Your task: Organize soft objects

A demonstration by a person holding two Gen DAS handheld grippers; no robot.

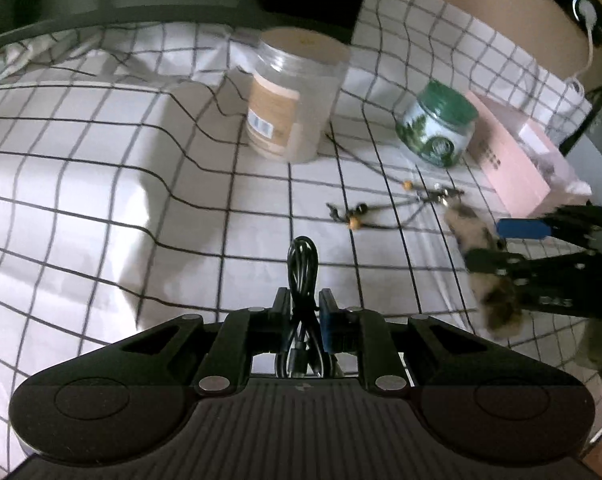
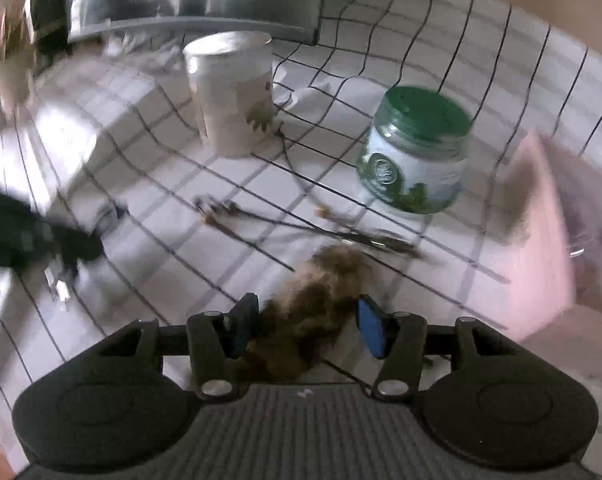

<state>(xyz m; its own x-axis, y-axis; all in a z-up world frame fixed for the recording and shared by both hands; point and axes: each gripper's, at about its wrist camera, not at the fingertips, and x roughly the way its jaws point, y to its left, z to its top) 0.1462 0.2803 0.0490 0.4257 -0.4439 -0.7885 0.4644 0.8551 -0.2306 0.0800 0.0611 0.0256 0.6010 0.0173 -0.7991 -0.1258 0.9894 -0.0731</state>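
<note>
Left tool [image 1: 304, 312] is pressed together on a bundled black cable [image 1: 302, 264], whose loop sticks out forward past the fingertips and whose plug ends hang back toward the tool body. Right tool [image 2: 307, 326] is spread, with the brown furry tail [image 2: 313, 300] lying between its blue pads [image 2: 371, 330]; whether the pads touch the fur cannot be told through the blur. The left wrist view shows the same tail [image 1: 481, 252] running lengthwise along the right tool [image 1: 501, 246]. Green-lidded jar [image 2: 415, 152] as landmark: the tail lies in front of it, nearer the camera, on the checked cloth [image 1: 101, 184]; a beaded cord with small charms [image 1: 381, 208] lies between jar and tail; a tall clear jar with a tan label [image 1: 289, 96] stands to the jar's left; a pink box [image 1: 513, 160] sits just to its right. Surface under the cloth is rumpled, with folds left of the tall jar
</note>
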